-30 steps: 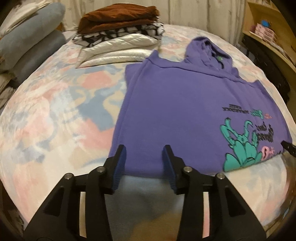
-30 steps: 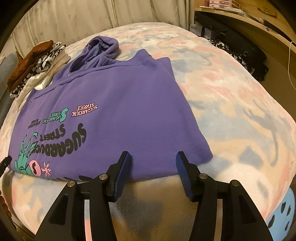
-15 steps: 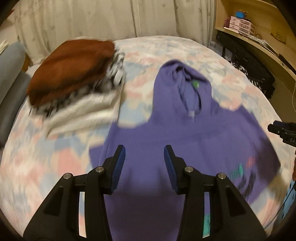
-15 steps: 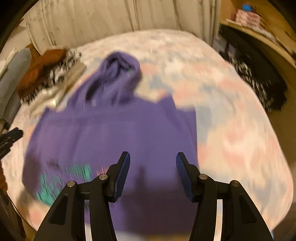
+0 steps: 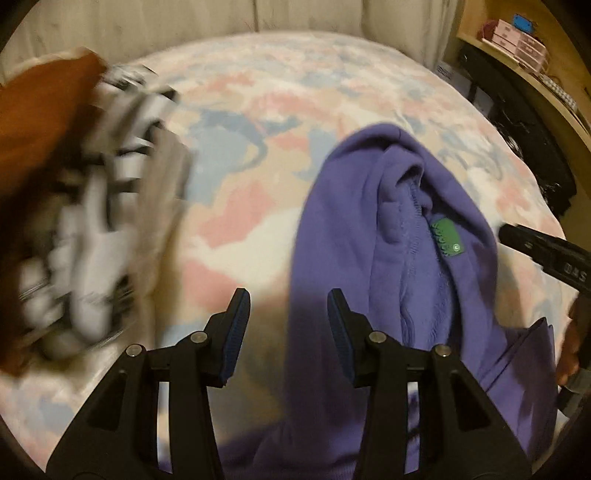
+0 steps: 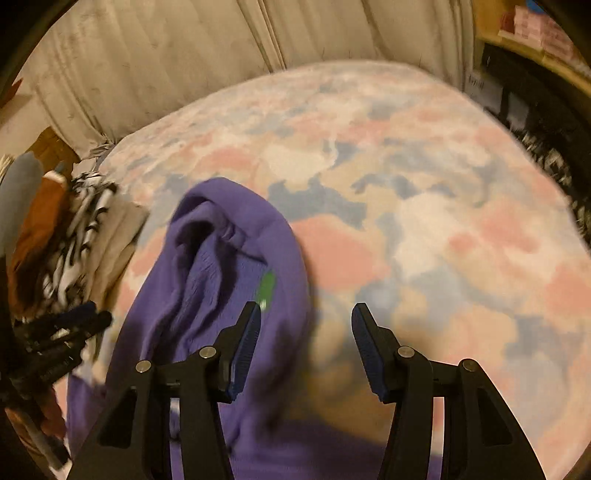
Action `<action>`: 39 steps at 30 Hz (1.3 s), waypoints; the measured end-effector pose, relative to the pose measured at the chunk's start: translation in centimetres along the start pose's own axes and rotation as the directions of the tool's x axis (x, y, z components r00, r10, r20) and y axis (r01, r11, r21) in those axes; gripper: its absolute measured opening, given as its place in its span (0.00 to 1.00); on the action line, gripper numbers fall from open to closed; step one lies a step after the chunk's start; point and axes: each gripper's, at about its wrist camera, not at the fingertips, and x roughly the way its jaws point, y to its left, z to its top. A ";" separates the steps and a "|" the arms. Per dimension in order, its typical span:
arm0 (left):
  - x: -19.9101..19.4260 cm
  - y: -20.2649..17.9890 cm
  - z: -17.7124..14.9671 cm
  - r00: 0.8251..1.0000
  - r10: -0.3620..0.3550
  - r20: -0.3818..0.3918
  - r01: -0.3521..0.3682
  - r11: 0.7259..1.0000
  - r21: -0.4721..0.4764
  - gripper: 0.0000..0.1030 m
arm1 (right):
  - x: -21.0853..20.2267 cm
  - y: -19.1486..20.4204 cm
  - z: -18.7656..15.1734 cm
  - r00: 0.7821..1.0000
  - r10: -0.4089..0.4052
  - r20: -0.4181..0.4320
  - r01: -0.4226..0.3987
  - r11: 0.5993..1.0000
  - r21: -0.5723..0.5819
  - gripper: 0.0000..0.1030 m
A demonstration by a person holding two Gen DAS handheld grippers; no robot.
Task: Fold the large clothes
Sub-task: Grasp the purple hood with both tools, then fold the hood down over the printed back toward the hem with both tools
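Bed (image 6: 424,206) covered by fleece blanket in pink, blue and cream blotches. Pale pleated curtain (image 6: 177,55) hangs behind its far edge. Wooden shelf (image 5: 546,77) at right carries pink boxes (image 5: 513,31); dark items beneath, blurred. Warm, dim indoor light. Floor not visible.
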 end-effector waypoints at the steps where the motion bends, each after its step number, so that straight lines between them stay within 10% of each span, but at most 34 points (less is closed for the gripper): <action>1: 1.2 0.1 0.3 1.000 -0.001 -0.021 0.001 1.000 0.007 0.39 | 1.3 0.2 0.6 1.000 0.003 -0.014 -0.003 1.000 -0.002 0.51; 4: 4.0 0.3 0.5 0.998 0.004 -0.059 -0.003 1.000 0.018 0.39 | 4.3 0.6 1.4 0.999 -0.007 -0.042 0.007 1.000 -0.013 0.50; 7: 5.5 0.4 0.4 0.997 -0.035 -0.071 0.035 0.999 -0.005 0.38 | 6.1 0.9 1.8 0.998 0.005 -0.055 -0.007 1.000 -0.029 0.27; 9: 5.5 0.2 0.3 0.996 -0.066 -0.057 0.065 0.998 -0.015 0.05 | 6.4 1.4 1.5 0.999 -0.011 -0.044 0.008 0.999 -0.053 0.18; 12: 4.4 -1.1 0.1 1.000 0.003 -0.009 -0.002 1.000 0.024 0.02 | 5.8 2.0 0.8 0.999 -0.045 -0.013 0.043 0.995 -0.095 0.09; 22: -10.7 -0.4 -3.7 0.983 0.043 0.178 -0.048 0.999 0.021 0.02 | -7.7 3.1 -4.4 0.987 0.035 0.154 -0.020 0.995 -0.100 0.07; 31: -20.0 -0.6 -18.0 0.977 -0.061 0.204 0.065 0.998 -0.012 0.02 | -20.5 4.7 -18.5 0.964 0.126 0.232 -0.082 0.979 -0.189 0.07; 39: -16.2 -1.1 -30.6 0.996 -0.061 0.062 0.064 0.997 -0.035 0.02 | -18.1 1.5 -33.8 0.995 -0.075 0.072 0.090 0.969 -0.230 0.20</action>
